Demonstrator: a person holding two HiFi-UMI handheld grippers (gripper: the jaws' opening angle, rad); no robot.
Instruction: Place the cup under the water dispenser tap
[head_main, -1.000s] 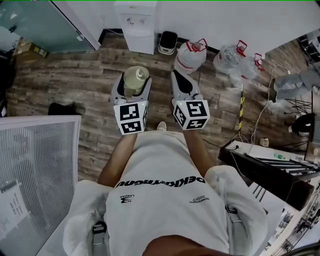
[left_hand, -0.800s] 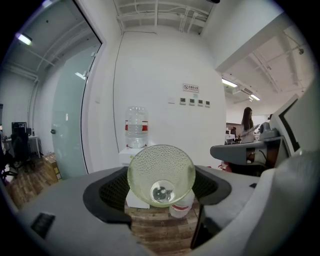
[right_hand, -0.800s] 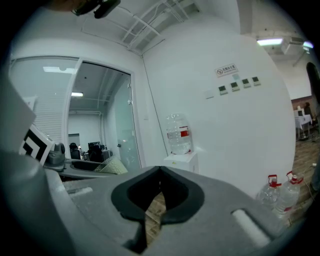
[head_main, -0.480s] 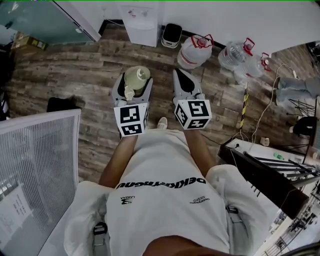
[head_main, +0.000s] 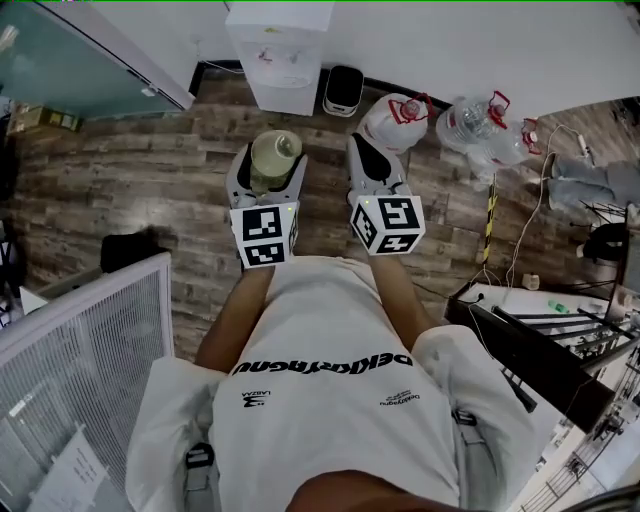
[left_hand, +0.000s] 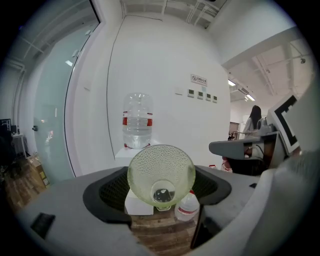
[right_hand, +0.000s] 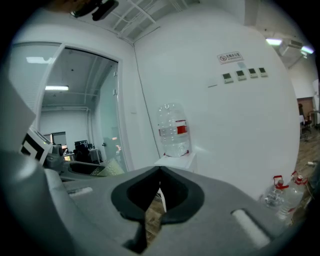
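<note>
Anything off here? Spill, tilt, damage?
The cup in the left gripper is tipped along the jaws, not upright: its round rim and base both face the gripper camera. No spill or damage visible.

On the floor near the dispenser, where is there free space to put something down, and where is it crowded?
Free: the wood floor left of the dispenser, up to the glass wall, and the strip directly in front of the dispenser. Crowded: the right side, where a bin and several jugs stand along the wall.

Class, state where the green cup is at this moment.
In the head view, the cup is clamped in the left tongs, short of the water dispenser ahead.
</note>
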